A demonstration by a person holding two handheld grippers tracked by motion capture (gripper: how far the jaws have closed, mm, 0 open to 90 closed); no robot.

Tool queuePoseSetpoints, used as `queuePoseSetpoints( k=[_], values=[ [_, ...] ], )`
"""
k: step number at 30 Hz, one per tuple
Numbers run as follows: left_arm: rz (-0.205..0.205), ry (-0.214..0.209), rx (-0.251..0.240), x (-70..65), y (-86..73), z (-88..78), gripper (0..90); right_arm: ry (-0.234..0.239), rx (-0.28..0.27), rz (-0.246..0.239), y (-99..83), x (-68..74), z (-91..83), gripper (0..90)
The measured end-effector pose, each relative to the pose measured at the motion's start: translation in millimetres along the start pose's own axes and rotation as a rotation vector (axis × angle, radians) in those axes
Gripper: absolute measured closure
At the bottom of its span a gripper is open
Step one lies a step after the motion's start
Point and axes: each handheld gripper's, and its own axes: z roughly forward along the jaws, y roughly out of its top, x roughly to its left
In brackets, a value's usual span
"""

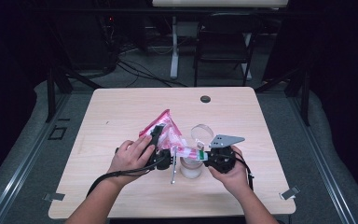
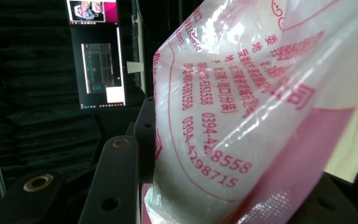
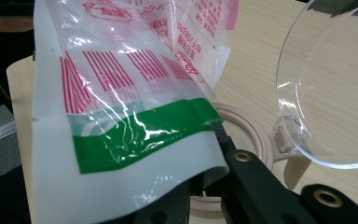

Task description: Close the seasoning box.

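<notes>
Holding a pink-printed plastic bag point(image 1: 165, 132) of white powder over the middle of the table point(image 1: 121, 107), toward its near edge, the left gripper point(image 1: 161, 147) is clamped on the bag's fuller raised end, while the right gripper point(image 1: 209, 157) pinches its green-banded mouth point(image 3: 140, 135) just above an open jar point(image 1: 191, 166) with a flipped-back clear lid point(image 1: 201, 133). The bag's long axis runs from far-left high to near-right low, mouth pointing down at the jar. Judging by this, powder could spill on the table if the mouth drifts off the rim, and a tug might tip the jar.
</notes>
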Motion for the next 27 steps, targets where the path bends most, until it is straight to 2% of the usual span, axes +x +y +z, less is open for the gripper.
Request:
queuePoseSetpoints(
  k=[2,4,8,9,10,15,16,17,18,20,21,24,25,26,27],
  values=[
    [-0.008,-0.005,-0.003,-0.5,1.0,0.6,62.3,-0.002,0.002,0.000,-0.4,-0.2,-0.6,90.0],
    [0.004,0.001,-0.002,0.0,2.3,0.7,62.3,-0.004,0.004,-0.002,-1.0,-0.8,-1.2,90.0],
    [0.003,0.000,-0.006,0.1,3.9,2.3,62.4,-0.007,0.000,0.003,-2.6,-1.7,-2.6,90.0],
    [-0.002,0.013,-0.028,-0.9,3.4,4.7,62.4,-0.010,0.000,0.004,-2.8,-1.5,-3.1,90.0],
    [-0.001,-0.003,-0.009,-0.2,4.3,3.5,62.5,-0.013,-0.001,0.004,-3.2,-1.2,-3.5,90.0],
    [0.004,-0.012,-0.010,-1.1,4.8,4.6,62.6,-0.016,0.002,-0.003,-4.7,-0.2,-3.9,90.0],
    [0.005,-0.012,-0.011,-1.5,4.9,4.7,62.7,-0.019,0.000,-0.002,-5.0,0.2,-4.0,89.7],
    [-0.001,0.007,-0.033,-3.1,4.2,6.4,62.7,-0.017,0.001,-0.002,-5.2,0.3,-4.1,89.2],
    [-0.002,-0.016,-0.017,-3.1,5.2,5.4,62.7,-0.013,-0.001,-0.002,-5.6,0.5,-4.0,88.5],
    [0.010,-0.023,-0.019,-3.8,6.4,6.0,62.9,-0.001,-0.009,-0.001,-6.0,1.7,-3.5,87.3],
    [-0.003,-0.032,-0.019,-5.5,6.6,6.4,62.9,-0.004,-0.008,-0.004,-6.0,2.5,-3.1,87.5],
    [0.004,-0.025,-0.023,-5.9,7.4,7.2,63.1,-0.006,0.004,-0.012,-6.4,3.1,-2.5,89.5],
    [-0.003,-0.007,-0.046,-7.1,6.3,9.1,63.2,-0.004,0.005,-0.010,-6.5,2.8,-2.3,89.8],
    [-0.003,-0.007,-0.046,-7.1,6.3,9.1,63.2,-0.001,0.005,-0.008,-6.6,2.8,-2.1,89.9],
    [0.003,-0.029,-0.021,-5.1,6.5,7.3,63.3,0.002,0.006,-0.008,-6.6,3.0,-1.8,90.0]
  ],
)
